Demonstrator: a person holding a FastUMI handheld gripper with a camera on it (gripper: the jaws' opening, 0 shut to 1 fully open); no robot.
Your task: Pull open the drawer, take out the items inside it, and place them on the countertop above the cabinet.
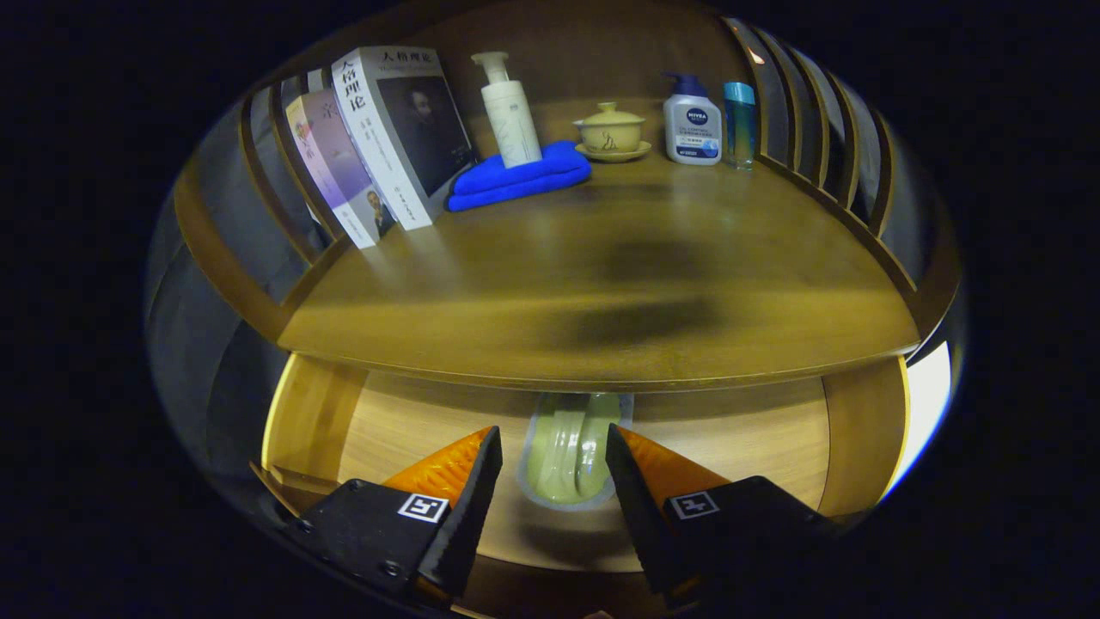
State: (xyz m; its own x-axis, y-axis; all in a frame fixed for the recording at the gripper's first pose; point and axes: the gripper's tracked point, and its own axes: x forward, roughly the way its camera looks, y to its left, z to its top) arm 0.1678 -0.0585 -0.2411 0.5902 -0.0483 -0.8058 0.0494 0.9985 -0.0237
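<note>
The drawer (756, 447) under the wooden countertop (601, 284) stands pulled open. On its pale wood floor lies a clear packet with pale green contents (569, 451), its far end tucked under the countertop's front edge. My gripper (554, 447) is open above the drawer, one finger on each side of the packet, not pressing on it. I cannot tell whether the fingertips touch the drawer floor.
At the back of the countertop stand leaning books (378, 137), a white pump bottle (509, 112) on a folded blue cloth (520, 179), a lidded cup on a saucer (611, 131), a white lotion bottle (692, 125) and a small blue bottle (739, 122). Slatted wooden rails (825, 129) fence both sides.
</note>
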